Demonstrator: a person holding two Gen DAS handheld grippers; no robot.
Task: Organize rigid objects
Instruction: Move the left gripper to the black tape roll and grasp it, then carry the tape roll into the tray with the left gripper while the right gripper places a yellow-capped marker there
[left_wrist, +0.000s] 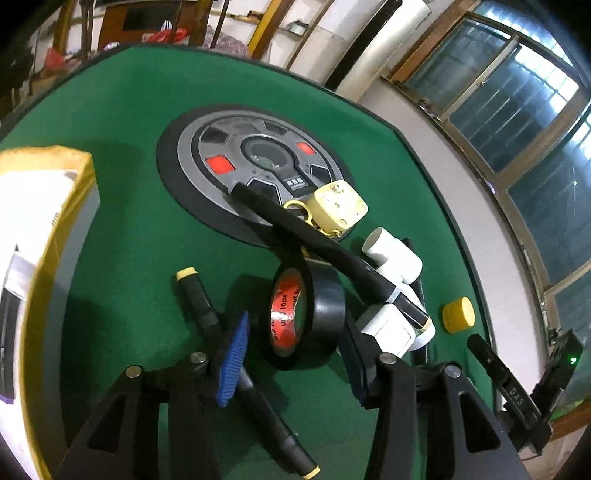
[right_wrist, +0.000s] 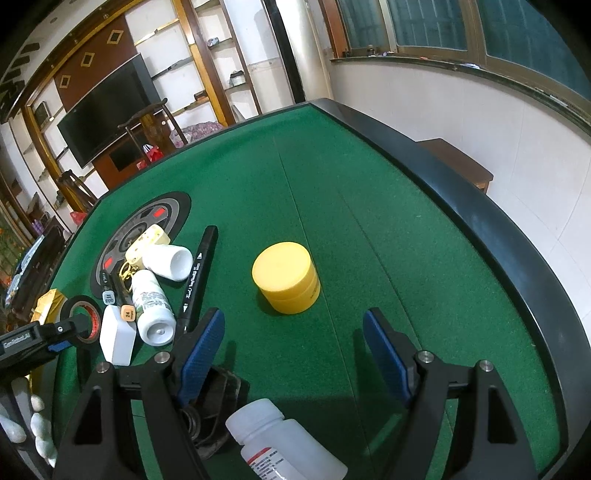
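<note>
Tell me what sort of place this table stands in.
Probably a home living room: a flat television against wooden wall shelving, a wooden chair before it, and a green felt table, seemingly a mahjong table.

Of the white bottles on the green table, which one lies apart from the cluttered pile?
The labelled white bottle at the right-wrist view's bottom edge, below the right gripper; the other two lie in the pile.

Black tape roll (left_wrist: 312, 314) stands on edge beside white bottles (left_wrist: 397, 254), markers (left_wrist: 325, 240).
</note>
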